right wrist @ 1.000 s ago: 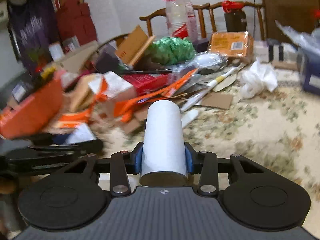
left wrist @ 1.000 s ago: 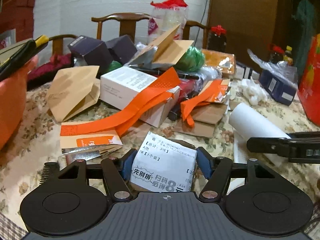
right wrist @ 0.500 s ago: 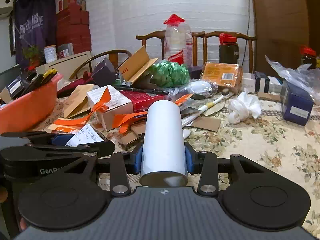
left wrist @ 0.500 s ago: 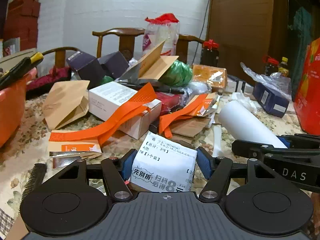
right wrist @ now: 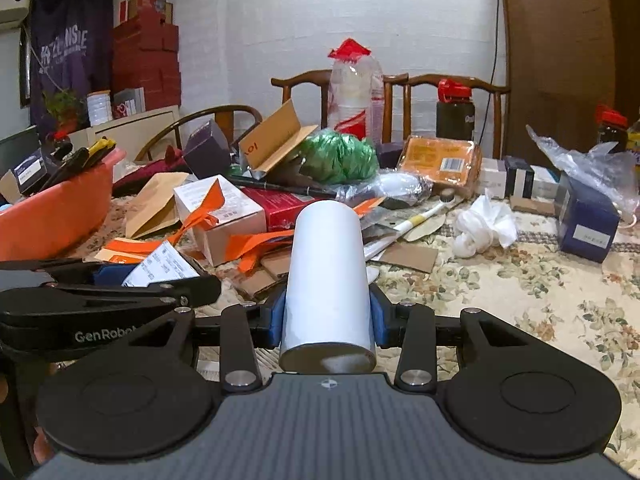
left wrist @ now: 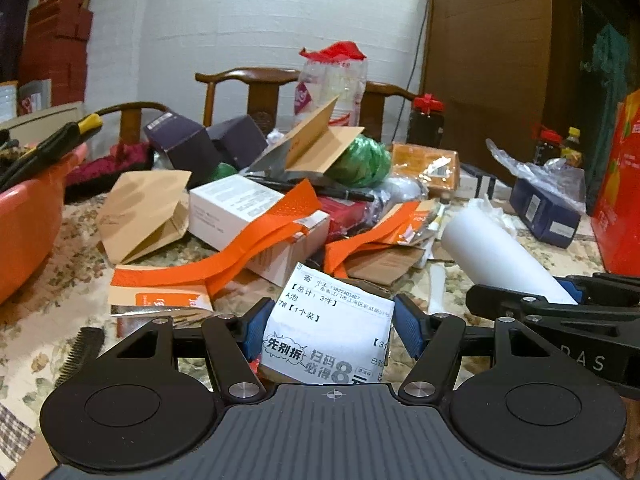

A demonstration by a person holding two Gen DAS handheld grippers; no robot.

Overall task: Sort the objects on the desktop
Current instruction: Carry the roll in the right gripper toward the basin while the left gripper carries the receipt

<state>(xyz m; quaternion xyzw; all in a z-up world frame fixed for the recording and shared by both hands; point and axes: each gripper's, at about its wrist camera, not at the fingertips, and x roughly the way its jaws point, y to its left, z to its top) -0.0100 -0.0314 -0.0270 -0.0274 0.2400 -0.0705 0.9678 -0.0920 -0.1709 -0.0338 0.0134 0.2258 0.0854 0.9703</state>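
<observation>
My left gripper [left wrist: 332, 326] is shut on a small parcel [left wrist: 320, 312] with a white printed label, held just above the floral tablecloth [left wrist: 36, 320]. My right gripper [right wrist: 328, 316] is shut on a white cylinder [right wrist: 328, 264] that points away from the camera. The two grippers sit side by side. In the left wrist view the right gripper [left wrist: 560, 308] and its cylinder [left wrist: 496, 252] appear at the right. In the right wrist view the left gripper [right wrist: 120, 284] and its parcel [right wrist: 164, 266] appear at the left.
Ahead lies a pile: a white box [left wrist: 240, 208] draped with orange straps, a brown paper bag [left wrist: 144, 212], green twine [left wrist: 364, 164] and cardboard. An orange basin [right wrist: 60, 216] of tools stands left. A dark blue box [right wrist: 584, 224] and crumpled tissue [right wrist: 484, 224] lie right. Wooden chairs stand behind.
Both grippers shifted slightly and tipped up, so more of the wall shows. The right wrist view rolled level and lost its blur. The parcel and the cylinder stay gripped.
</observation>
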